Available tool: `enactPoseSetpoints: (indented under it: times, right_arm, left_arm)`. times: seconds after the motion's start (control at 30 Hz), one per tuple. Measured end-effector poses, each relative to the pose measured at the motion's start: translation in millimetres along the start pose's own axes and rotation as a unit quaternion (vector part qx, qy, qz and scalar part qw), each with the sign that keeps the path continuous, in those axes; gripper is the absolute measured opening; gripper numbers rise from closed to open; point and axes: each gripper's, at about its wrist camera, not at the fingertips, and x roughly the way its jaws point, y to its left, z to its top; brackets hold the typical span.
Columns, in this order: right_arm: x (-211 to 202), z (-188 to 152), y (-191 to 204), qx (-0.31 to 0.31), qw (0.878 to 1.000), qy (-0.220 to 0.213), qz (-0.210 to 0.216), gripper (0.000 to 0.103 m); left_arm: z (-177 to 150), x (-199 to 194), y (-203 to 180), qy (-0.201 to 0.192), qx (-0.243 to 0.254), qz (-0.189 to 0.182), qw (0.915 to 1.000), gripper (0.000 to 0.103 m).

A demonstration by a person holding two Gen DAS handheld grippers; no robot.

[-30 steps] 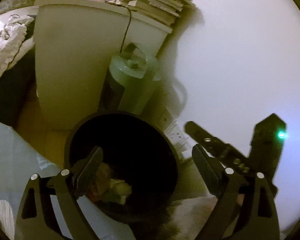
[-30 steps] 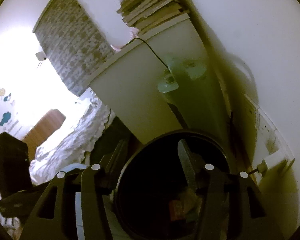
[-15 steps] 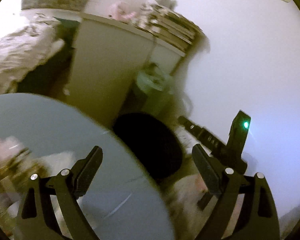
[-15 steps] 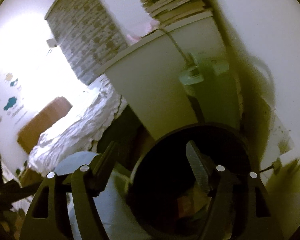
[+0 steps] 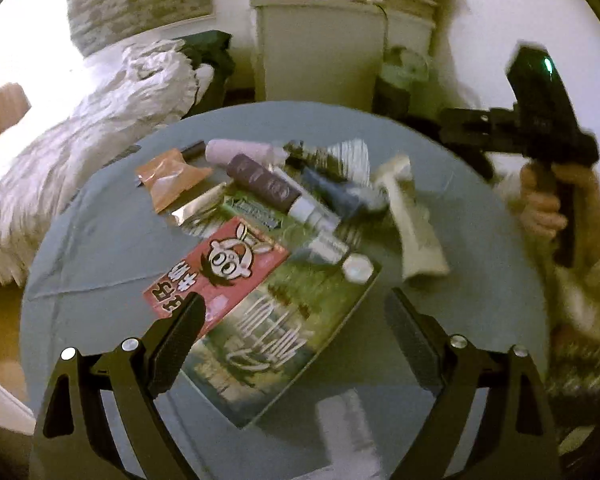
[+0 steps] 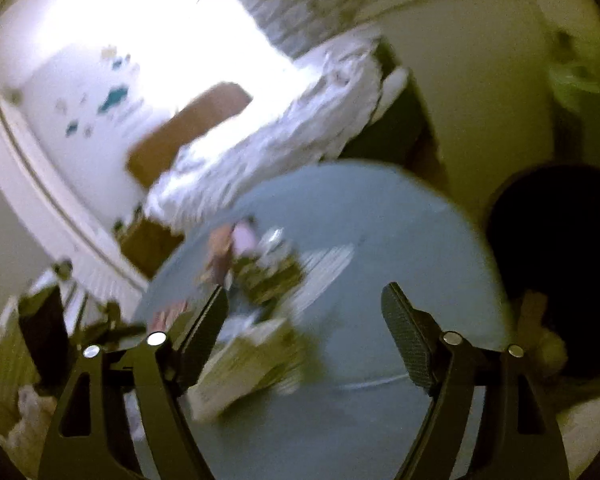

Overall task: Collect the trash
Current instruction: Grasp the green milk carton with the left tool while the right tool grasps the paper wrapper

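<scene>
A round blue-grey table [image 5: 472, 240] carries a heap of trash: a red cartoon packet [image 5: 216, 268], a green printed packet [image 5: 284, 332], an orange wrapper [image 5: 172, 178], a dark tube with a white cap [image 5: 276, 192] and a crumpled white wrapper [image 5: 412, 220]. My left gripper [image 5: 292, 320] hangs open above the red and green packets, nothing between its fingers. My right gripper [image 6: 304, 312] is over the table's near side, its jaws opening and empty; the trash heap [image 6: 264, 276] looks blurred there. A black bin [image 6: 560, 264] stands to the right of the table [image 6: 380, 232].
A hand [image 5: 548, 204] holds the other gripper's handle at the right of the left wrist view. A white cabinet [image 5: 320, 48] with stacked books stands behind the table, a bed with white bedding [image 5: 100, 120] to the left. A pale green appliance [image 5: 404, 68] stands beside the cabinet.
Both grippers have swung away from the black bin to the left, over the round table. The trash heap has come into both views. The right gripper's jaws stand wider than before.
</scene>
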Motion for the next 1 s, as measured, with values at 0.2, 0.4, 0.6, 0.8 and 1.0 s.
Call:
enactPoseSetpoints:
  times: [0.2,0.4,0.6,0.8,1.0]
  right_arm:
    - [45,-21,30,-0.012,0.993,0.09,-0.078,0.082]
    - [60,-26,36,-0.001,0.991,0.117,-0.065,0.087]
    - [78,-30,62,-0.068,0.987,0.134,-0.063,0.067]
    - [79,-33,71,-0.093,0.986,0.129,-0.057,0.054]
    - [62,-27,57,-0.077,0.991,0.099,-0.054,0.045]
  left_arm:
    - [-9,8,-4,-0.004,0.034,0.008,0.9994,0.089]
    - [-13,6,-27,-0.005,0.044,-0.005,0.999,0.088]
    - [-19,-2,-37,-0.002,0.014,-0.013,0.9998,0.086]
    - [-21,8,-28,0.008,-0.009,0.015,0.9998,0.068]
    - [-18,15,-18,0.011,-0.05,0.001,0.9987,0.049]
